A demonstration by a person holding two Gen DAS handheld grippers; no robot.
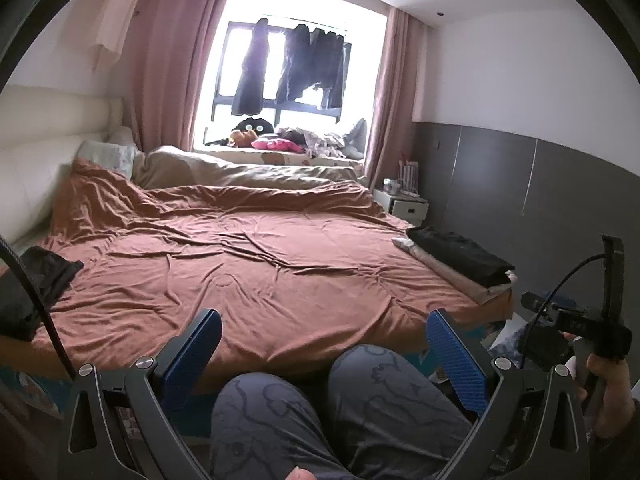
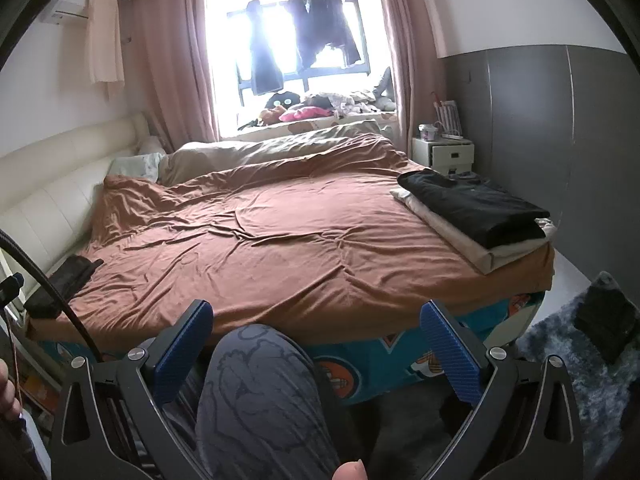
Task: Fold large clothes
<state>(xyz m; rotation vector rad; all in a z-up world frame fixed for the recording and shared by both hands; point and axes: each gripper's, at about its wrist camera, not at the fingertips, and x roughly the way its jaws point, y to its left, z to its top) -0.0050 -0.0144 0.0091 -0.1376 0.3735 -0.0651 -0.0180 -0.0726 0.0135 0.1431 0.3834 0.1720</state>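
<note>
Clothes lie in two spots on the bed [image 2: 280, 240]. At the right of both frames a black folded garment [image 2: 472, 208] sits on top of a pale folded one [image 2: 448, 236], stacked near the bed's right corner. At the left edge of both frames a dark crumpled garment [image 1: 36, 284] rests on the brown bedspread [image 1: 240, 260], well apart from the stack.

Both tools hang low at the bottom of their frames, short of the bed. The left gripper [image 1: 324, 344] has its jaws spread wide with nothing between them, only the person's knees [image 1: 320, 400] in grey patterned trousers showing through the gap. The right gripper [image 2: 316, 336] is likewise released and empty, framing one knee. In the left view, a hand [image 1: 604, 384] at the lower right edge grips the handle of the other tool.

Across the upper centre a bright window [image 2: 296, 40] has dark clothes [image 2: 320, 32] hanging in it, with pink curtains [image 1: 168, 72] either side. A white nightstand [image 2: 444, 154] stands right of the bed, and a grey shaggy rug [image 2: 560, 344] lies at lower right.
</note>
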